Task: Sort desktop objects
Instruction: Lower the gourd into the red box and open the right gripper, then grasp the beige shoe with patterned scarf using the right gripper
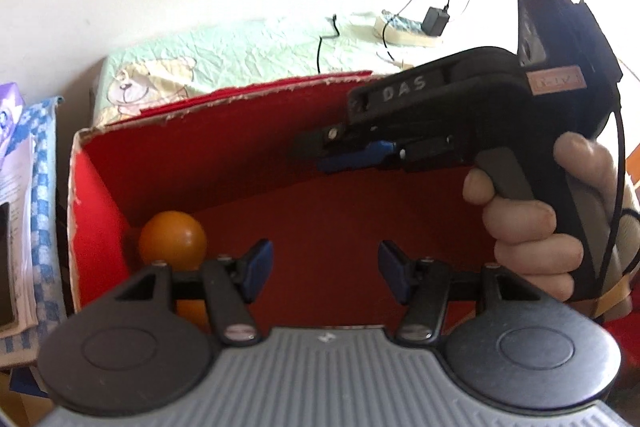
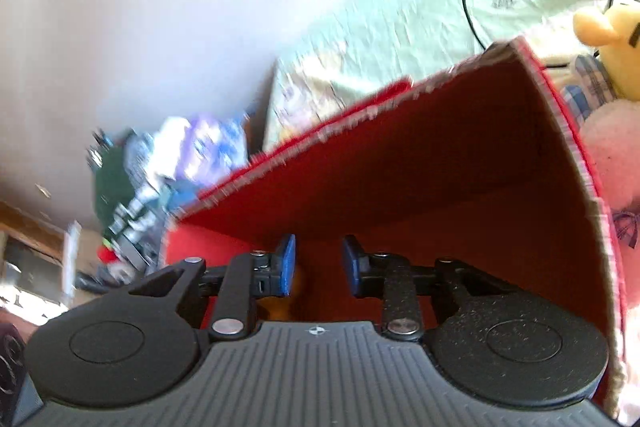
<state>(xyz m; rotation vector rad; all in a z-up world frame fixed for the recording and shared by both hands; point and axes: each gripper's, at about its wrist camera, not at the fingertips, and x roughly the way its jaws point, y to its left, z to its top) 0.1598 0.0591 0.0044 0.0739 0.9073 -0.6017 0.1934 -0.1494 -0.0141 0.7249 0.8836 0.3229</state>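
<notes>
A round orange ball (image 1: 173, 235) lies in the near-left corner of the red cardboard box (image 1: 280, 219), just beside the spread, empty left gripper (image 1: 325, 273); the right gripper (image 2: 318, 265) hangs parted, empty.

Black hand-held gripper (image 1: 325, 273) with blue pads (image 1: 256, 273), silver screws, ribbed grey body; possibly "DAS" lettering on the other.

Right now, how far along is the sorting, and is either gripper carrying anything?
Done: one orange ball lies in the left corner of the red box. In hand: nothing. The left gripper and right gripper are both open and empty over the box. Left: a heap of clutter outside the box, too blurred to name.
</notes>
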